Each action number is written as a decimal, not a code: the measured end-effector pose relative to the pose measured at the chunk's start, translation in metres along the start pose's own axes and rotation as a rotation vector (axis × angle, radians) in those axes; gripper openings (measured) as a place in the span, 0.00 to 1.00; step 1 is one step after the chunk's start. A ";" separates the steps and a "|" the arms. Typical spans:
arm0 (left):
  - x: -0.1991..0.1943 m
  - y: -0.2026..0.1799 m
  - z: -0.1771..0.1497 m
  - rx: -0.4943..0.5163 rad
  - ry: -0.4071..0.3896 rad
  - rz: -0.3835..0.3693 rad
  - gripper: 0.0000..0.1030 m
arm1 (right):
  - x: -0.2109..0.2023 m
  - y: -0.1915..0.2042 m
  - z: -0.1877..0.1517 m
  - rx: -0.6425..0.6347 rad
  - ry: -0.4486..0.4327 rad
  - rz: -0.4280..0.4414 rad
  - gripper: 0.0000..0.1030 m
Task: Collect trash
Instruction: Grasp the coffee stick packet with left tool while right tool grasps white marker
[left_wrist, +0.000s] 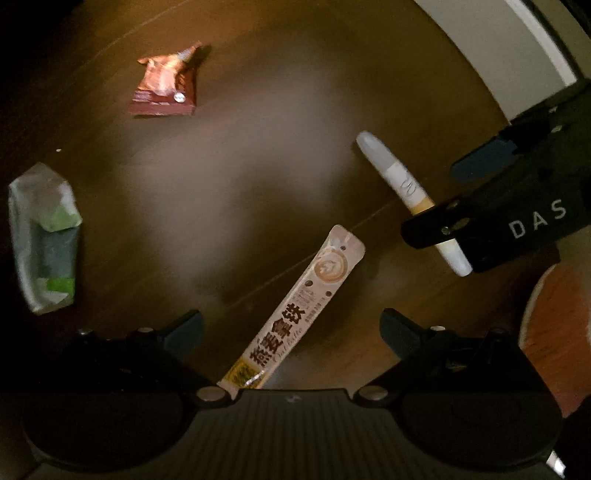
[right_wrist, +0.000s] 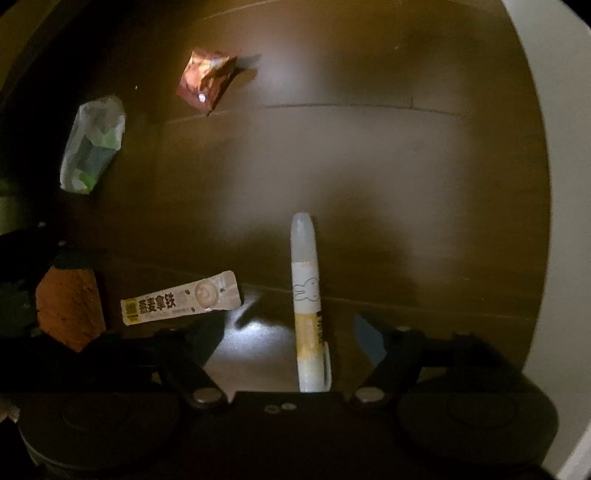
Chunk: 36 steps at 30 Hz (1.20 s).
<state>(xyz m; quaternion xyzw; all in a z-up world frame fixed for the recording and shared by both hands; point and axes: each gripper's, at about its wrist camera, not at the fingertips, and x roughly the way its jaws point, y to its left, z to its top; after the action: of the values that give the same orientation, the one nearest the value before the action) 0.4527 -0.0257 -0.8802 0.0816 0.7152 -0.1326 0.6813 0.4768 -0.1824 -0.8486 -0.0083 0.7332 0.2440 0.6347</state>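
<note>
On the dark wooden floor (left_wrist: 258, 166), from your left: a green packet (left_wrist: 44, 236), a red wrapper (left_wrist: 164, 85), the coffee sachet (left_wrist: 295, 314) between your left gripper's (left_wrist: 291, 332) open jaws, then the white pen (right_wrist: 306, 302) between your right gripper's (right_wrist: 288, 332) open jaws, untouched.

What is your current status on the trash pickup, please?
Left gripper open over the latte sachet. Right gripper open astride the white pen, pads not touching. Red wrapper and green packet untouched. Nothing blocking.
</note>
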 end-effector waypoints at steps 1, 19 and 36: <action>0.004 0.001 -0.001 0.004 -0.003 -0.002 0.95 | 0.004 0.000 0.000 -0.001 0.002 -0.001 0.67; 0.023 -0.007 -0.023 0.031 -0.053 0.013 0.35 | 0.029 0.016 -0.002 -0.068 -0.013 -0.096 0.34; -0.017 0.004 -0.001 -0.193 -0.091 -0.033 0.25 | -0.012 0.019 -0.006 0.026 -0.096 -0.102 0.15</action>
<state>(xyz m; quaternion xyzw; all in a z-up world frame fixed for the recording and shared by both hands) 0.4535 -0.0207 -0.8632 -0.0022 0.6943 -0.0777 0.7155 0.4677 -0.1714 -0.8301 -0.0256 0.7036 0.2020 0.6808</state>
